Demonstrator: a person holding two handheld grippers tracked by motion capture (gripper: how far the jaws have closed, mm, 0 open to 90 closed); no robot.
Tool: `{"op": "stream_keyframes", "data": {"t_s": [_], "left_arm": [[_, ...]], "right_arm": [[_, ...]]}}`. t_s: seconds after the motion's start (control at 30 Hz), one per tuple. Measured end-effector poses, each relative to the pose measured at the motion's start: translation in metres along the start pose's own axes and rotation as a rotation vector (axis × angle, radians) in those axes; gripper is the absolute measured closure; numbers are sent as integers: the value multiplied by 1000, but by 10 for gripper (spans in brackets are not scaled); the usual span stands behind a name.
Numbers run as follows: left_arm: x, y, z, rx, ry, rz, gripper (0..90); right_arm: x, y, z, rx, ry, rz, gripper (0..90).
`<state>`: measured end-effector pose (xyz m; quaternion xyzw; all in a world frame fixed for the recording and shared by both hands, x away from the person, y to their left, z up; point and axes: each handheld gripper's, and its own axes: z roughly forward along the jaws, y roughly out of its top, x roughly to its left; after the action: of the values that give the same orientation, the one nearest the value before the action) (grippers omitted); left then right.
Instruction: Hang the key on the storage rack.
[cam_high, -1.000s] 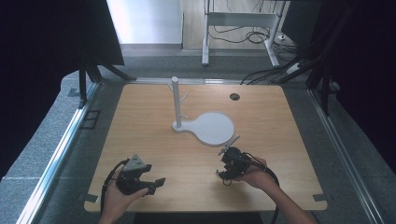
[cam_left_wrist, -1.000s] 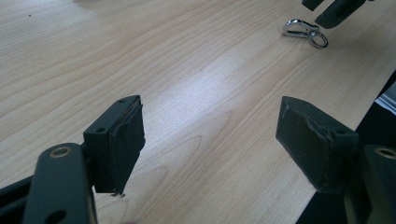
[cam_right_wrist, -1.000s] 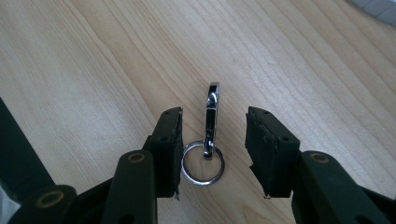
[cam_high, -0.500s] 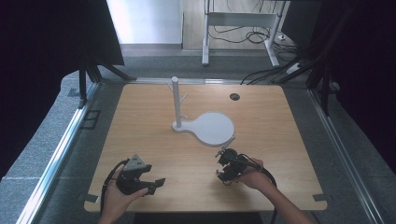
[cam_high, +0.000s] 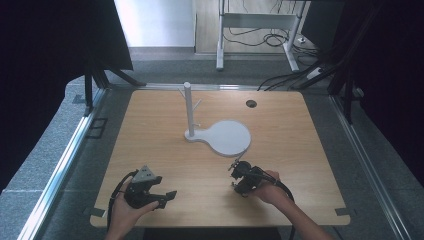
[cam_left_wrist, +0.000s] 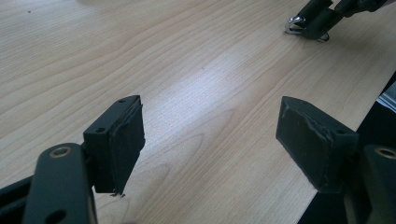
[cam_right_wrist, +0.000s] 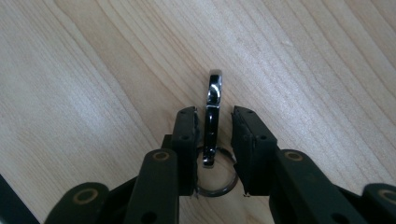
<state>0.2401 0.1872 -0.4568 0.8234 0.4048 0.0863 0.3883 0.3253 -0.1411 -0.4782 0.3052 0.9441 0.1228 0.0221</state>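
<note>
The wooden table carries a white stand near its centre: a flat paddle-shaped base with an upright post bearing short side pegs. Nothing hangs on the pegs.

The left gripper rests low at the near left of the table. In the left gripper view its jaws stand wide apart over bare wood, with nothing between them; it is released and takes no part in the current step.

The right gripper is at the near right, just short of the stand's base, with its tips down at the table surface. In the right gripper view, its jaws flank a metal key clip, a chrome snap hook with a split ring at its near end. The clip lies on the table, edge-up between the pads. The jaws have just been closing, with the clip between them. A narrow gap remains visible on each side of the clip, so the pads do not yet press on it.

Status, as a judgement: the approach and alignment are complete and the grasp is in progress. Remaining steps are likely to finish closing, lift the clip clear of the table, carry it to the post and hang it by the ring on a peg.
</note>
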Motion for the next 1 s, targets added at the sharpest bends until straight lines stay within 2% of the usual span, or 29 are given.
{"op": "stream_keyframes", "data": {"t_s": [0.27, 0.33, 0.63, 0.8, 1.0], "left_arm": [[0, 0, 0, 1, 0, -1, 242], [0, 0, 0, 1, 0, 0, 242], [0, 0, 0, -2, 4, -2, 242], [1, 0, 0, -3, 5, -2, 241], [1, 0, -1, -1, 5, -3, 241]], "right_arm": [[1, -2, -1, 10, -13, -13, 837], [0, -3, -1, 10, -11, -27, 840], [0, -2, -4, 27, -10, -36, 845], [-2, 0, -14, -1, -19, -48, 845], [-8, 5, -29, -32, -24, -25, 845]]}}
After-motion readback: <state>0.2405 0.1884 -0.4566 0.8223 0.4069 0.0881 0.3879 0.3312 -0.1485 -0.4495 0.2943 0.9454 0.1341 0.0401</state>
